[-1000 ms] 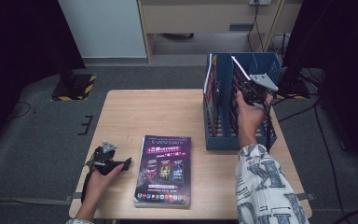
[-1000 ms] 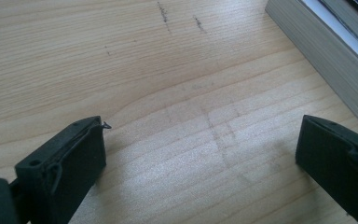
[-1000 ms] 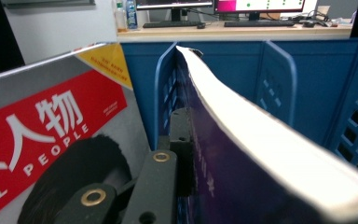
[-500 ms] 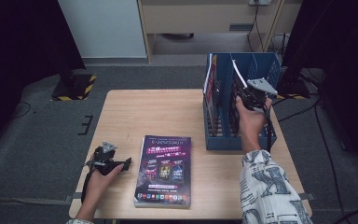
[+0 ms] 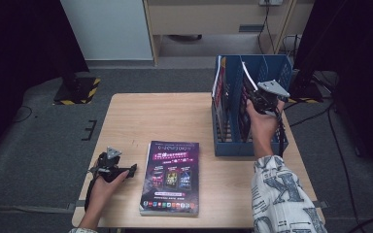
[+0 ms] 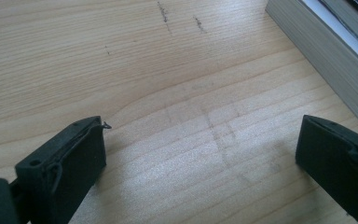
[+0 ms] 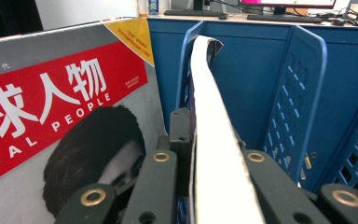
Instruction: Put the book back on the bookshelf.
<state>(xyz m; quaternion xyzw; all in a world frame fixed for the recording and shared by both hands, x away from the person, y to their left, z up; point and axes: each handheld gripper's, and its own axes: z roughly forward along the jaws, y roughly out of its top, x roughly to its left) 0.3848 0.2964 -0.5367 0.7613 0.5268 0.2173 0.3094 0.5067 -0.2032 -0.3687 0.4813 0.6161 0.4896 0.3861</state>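
1. The right gripper (image 5: 252, 99) has its jaws shut tight on the edge of a magazine (image 7: 216, 140) standing on end in the blue file rack (image 5: 277, 65). In the right gripper view the white page edges run up from between the jaws and curve away toward the rack's back wall.
2. In the high view this magazine sits tilted in a middle slot of the rack, between two blue dividers, with its top corner above the rim.
3. A second magazine (image 7: 60, 126) with a red cover band and white lettering stands in the slot beside it, at the rack's left end as seen from above.
4. The rack stands on the right rear part of the wooden table (image 5: 160, 116), its slotted sides facing the person.
5. The lower parts of both magazines are hidden by the rack's walls and the right hand, so how deep they sit cannot be told.
6. A thick dark-covered book (image 5: 171, 177) lies flat near the table's front edge.
7. The left gripper (image 5: 126, 170) rests on the table just left of the book, jaws wide apart and holding nothing; bare wood shows between them in the left gripper view, the book's page edges cut off at the corner.
8. Grey carpet, a pale cabinet and dark stands surround the table.
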